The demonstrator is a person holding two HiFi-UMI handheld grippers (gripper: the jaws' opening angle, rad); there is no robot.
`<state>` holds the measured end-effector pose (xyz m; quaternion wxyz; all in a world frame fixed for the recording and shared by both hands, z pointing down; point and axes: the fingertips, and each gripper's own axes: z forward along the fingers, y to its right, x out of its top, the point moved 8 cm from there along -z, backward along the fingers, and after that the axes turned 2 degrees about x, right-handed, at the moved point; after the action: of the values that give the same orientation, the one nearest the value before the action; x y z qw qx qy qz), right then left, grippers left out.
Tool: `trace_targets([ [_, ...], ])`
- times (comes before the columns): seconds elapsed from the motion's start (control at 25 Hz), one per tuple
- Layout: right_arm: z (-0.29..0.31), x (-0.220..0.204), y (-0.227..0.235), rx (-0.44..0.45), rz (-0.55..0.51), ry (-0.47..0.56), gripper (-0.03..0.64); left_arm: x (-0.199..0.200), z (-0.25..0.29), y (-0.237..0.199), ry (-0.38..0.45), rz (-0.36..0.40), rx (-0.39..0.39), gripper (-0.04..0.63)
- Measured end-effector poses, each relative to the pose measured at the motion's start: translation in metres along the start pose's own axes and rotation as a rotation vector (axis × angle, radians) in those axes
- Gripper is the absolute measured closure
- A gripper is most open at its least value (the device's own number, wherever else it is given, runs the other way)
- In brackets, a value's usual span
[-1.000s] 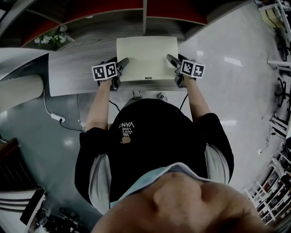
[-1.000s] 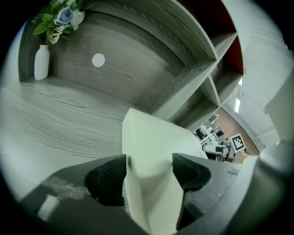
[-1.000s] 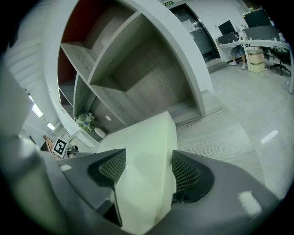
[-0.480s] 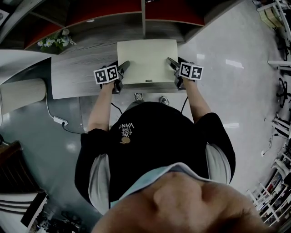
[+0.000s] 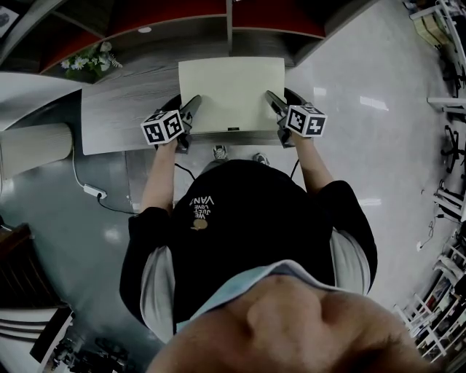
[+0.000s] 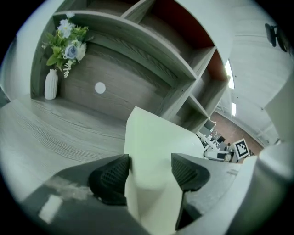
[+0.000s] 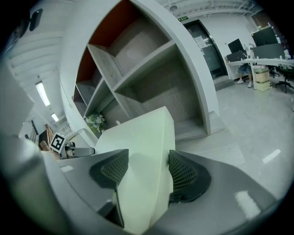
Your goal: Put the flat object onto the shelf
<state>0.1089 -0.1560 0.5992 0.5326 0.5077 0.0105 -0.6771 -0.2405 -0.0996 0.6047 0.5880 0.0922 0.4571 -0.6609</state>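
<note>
One pale cream flat rectangular board [image 5: 231, 91] lay in the upper middle of the head view, over the grey wooden tabletop [image 5: 124, 116]. The left gripper [image 5: 192, 108] clamped its left edge. The right gripper [image 5: 272, 100], its jaws just closing, pinched its right edge. Beyond stood the grey shelf with red back [image 5: 277, 18].

A white ribbed vase [image 6: 51, 85] holding pale blue and white flowers with green leaves [image 6: 69, 43] stands upright at the far left corner of the grey wood-grain table [image 6: 50, 133] — near a small round white disc [image 6: 100, 88] fixed behind it. On the glossy grey floor [image 5: 378, 146] by the table's left end, a white cable [image 5: 76, 173] meets a white adapter [image 5: 95, 191].
</note>
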Motion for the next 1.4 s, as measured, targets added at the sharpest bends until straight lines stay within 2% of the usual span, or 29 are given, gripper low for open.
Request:
trace_targets([
  [0.36,-0.029,0.032,-0.039,0.051,-0.078,0.134,0.353,0.027,-0.044,0.022,0.166,0.064,0.013,0.304],
  [0.76,-0.068,0.076,-0.071,0.114,-0.192,0.286,0.368,0.054,-0.085,0.054,0.339,0.096,-0.03,0.304],
  [1.04,-0.089,0.104,-0.095,0.168,-0.234,0.4,0.379,0.078,-0.115,0.074,0.456,0.17,-0.038,0.305],
  [1.4,-0.107,0.136,-0.128,0.214,-0.291,0.519,0.383,0.107,-0.143,0.085,0.552,0.232,-0.069,0.307],
])
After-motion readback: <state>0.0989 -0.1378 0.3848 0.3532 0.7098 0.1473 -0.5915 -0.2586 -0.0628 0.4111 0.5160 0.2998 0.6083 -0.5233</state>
